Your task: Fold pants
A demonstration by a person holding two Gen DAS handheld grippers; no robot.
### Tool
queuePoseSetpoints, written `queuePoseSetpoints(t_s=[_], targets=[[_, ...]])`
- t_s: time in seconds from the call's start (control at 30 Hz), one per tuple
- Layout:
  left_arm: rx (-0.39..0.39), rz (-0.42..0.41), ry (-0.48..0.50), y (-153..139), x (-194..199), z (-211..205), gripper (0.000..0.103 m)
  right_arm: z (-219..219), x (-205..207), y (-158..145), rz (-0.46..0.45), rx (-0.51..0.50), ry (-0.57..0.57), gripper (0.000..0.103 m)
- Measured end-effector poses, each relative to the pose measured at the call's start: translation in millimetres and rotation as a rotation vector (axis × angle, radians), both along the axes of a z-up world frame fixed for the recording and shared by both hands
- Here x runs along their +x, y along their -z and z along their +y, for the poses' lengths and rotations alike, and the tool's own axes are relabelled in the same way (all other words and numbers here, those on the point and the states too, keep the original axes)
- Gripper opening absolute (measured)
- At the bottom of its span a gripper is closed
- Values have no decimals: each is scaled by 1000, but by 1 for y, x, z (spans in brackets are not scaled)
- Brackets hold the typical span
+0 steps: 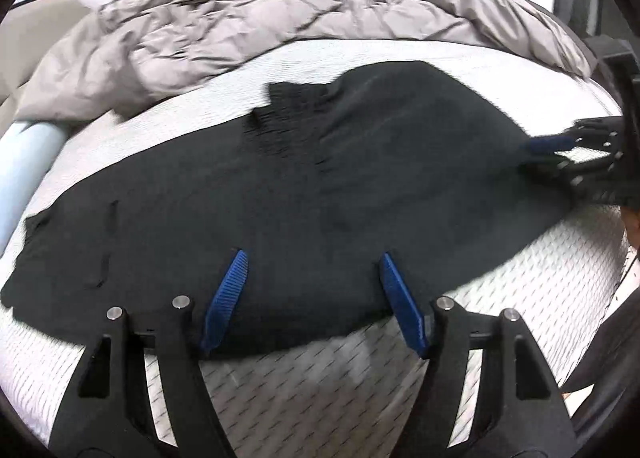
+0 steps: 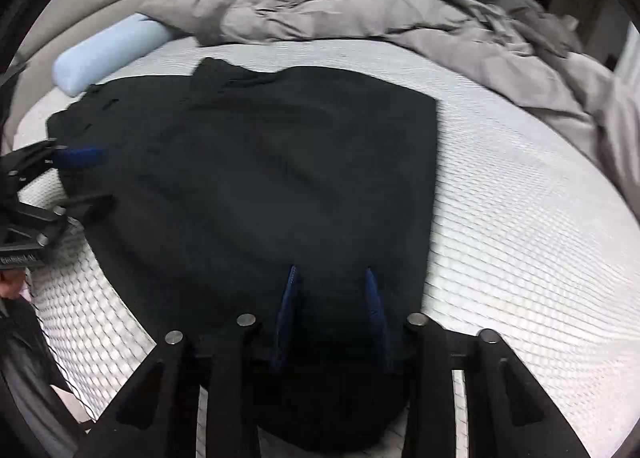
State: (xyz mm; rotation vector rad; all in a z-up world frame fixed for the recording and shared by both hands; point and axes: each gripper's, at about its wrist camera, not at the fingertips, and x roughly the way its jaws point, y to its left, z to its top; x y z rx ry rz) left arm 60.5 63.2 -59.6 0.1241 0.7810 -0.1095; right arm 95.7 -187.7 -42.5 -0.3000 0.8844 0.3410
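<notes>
Here, pants (image 2: 256, 177) well inside mattress (image 2: 520, 217) edges.

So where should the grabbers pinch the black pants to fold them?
Probably the near edge of the black pants, coming in low from the front. The pants lie flat on the mattress, and that edge sits right at the open left gripper and right gripper.
</notes>
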Motion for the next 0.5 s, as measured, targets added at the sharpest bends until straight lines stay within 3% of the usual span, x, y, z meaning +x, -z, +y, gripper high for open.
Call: queuePoseSetpoints(t_s=[0.13, 0.2, 0.27, 0.37, 0.5], targets=[[-166, -60, -167, -18, -23, 56, 68, -24, -5, -16, -24, 91, 46, 48], [-207, -102, -264, -26, -33, 83, 73, -33, -2, -24, -50, 149, 75, 69], [-301, -138, -392, -32, -44, 120, 77, -37, 2, -29, -79, 194, 105, 75], [-443, -132, -545, -26, -57, 170, 79, -38, 7, -32, -81, 223, 134, 75], [-546, -95, -720, -8, -72, 217, 80, -36, 5, -30, -72, 225, 132, 75]])
